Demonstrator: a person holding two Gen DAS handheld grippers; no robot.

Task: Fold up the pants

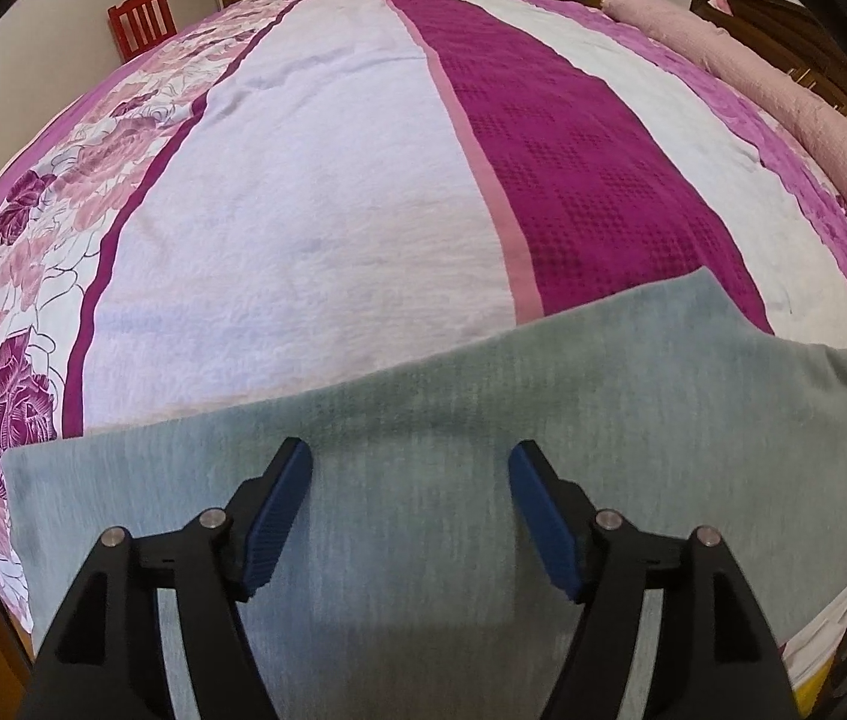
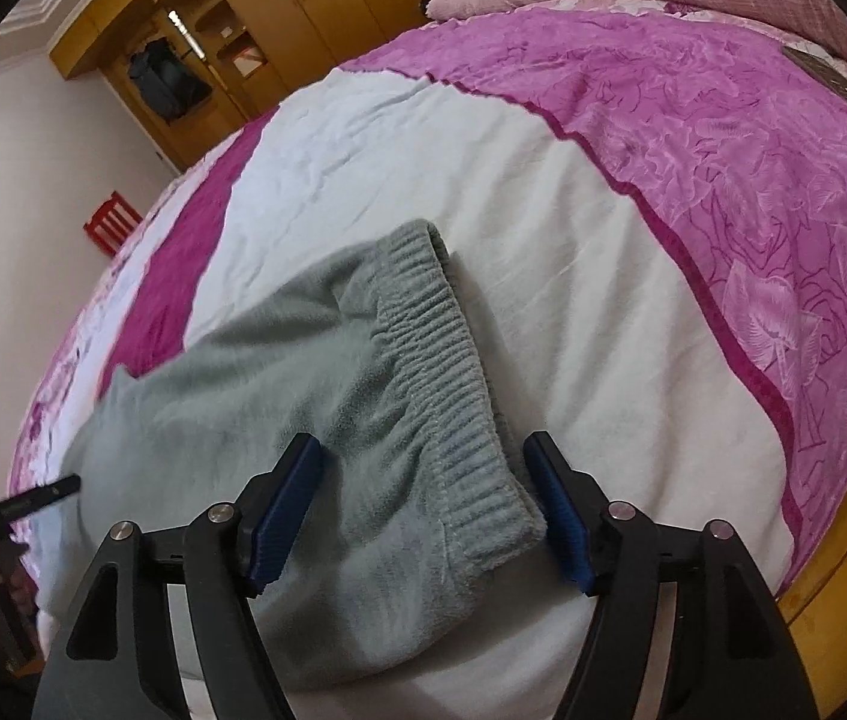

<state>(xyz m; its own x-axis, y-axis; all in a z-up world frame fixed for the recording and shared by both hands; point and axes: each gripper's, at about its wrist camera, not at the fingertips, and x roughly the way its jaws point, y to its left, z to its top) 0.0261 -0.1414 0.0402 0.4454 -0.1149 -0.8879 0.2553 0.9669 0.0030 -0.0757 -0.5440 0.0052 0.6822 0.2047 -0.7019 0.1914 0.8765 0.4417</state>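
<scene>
Grey-green fleece pants point(image 1: 483, 396) lie flat across the near part of the bed. In the left wrist view my left gripper point(image 1: 410, 456) hovers over the leg part, jaws spread wide, blue pads clear of the cloth. The right wrist view shows the pants point(image 2: 279, 384) with their ribbed waistband point(image 2: 447, 372) running toward the camera. My right gripper point(image 2: 423, 450) stands open above the waistband's near corner, which lies between the two pads without being pinched. The left gripper point(image 2: 33, 495) and the hand that holds it show at that view's left edge.
The bed point(image 1: 315, 192) wears a white, magenta and floral pink cover. A rolled pink quilt point(image 1: 813, 114) lies along its far right side. A red chair point(image 1: 141, 24) stands by the wall, wooden wardrobes point(image 2: 279, 30) behind. The bed's wooden edge point(image 2: 831, 576) is at lower right.
</scene>
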